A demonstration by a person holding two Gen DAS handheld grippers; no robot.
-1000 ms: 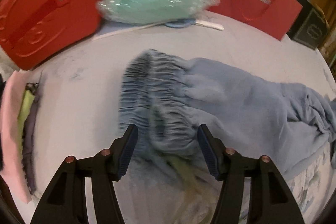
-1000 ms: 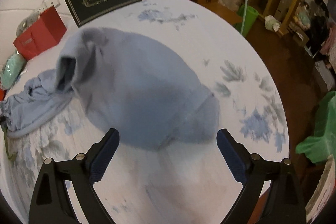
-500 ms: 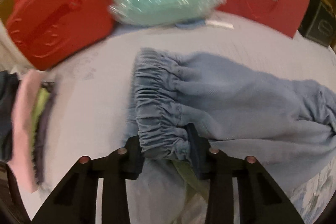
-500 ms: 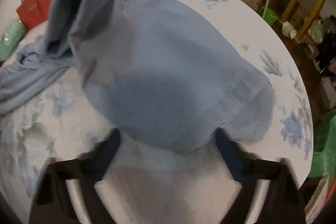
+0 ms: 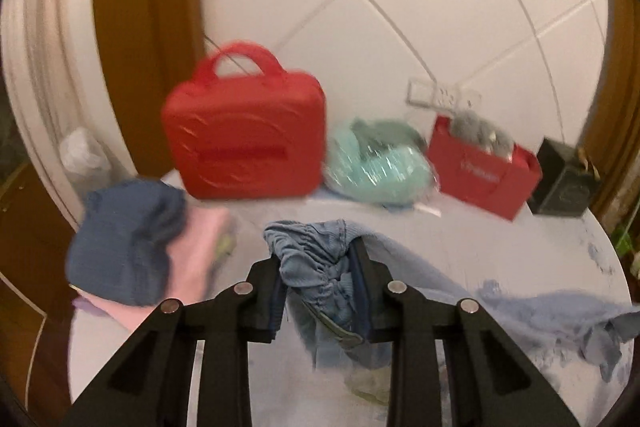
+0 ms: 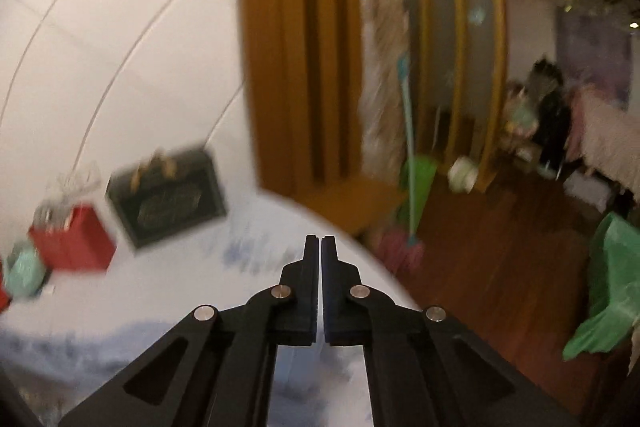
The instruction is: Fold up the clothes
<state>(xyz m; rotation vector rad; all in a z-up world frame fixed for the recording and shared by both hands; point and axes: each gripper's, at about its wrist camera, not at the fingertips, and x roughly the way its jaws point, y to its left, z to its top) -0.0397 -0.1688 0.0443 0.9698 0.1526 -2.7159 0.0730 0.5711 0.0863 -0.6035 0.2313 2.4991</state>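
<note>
Light blue trousers lie across the white flowered table [image 5: 480, 239]. My left gripper [image 5: 318, 251] pinches their gathered waistband [image 5: 308, 239] and holds it up off the table, its jaws still closing on the bunched cloth. From there the leg [image 5: 540, 311] trails away to the right. In the right wrist view my right gripper [image 6: 321, 239] stands raised with its jaws pressed together. Pale blue cloth [image 6: 304, 379] hangs under its pads, and more of the trousers [image 6: 100, 347] blurs off to the lower left.
Along the wall stand a red hard case [image 5: 244, 139], a mint bundle in plastic [image 5: 376, 163], a red paper bag [image 5: 484, 175] and a black gift bag [image 6: 168, 195]. Folded clothes [image 5: 128, 243] are stacked at the left. The table's round edge [image 6: 360, 243] drops to a wooden floor.
Both grippers closed on the trousers, the left on the waistband and the right on the leg end. Both then rose and tilted up, so the wall fills the views.
</note>
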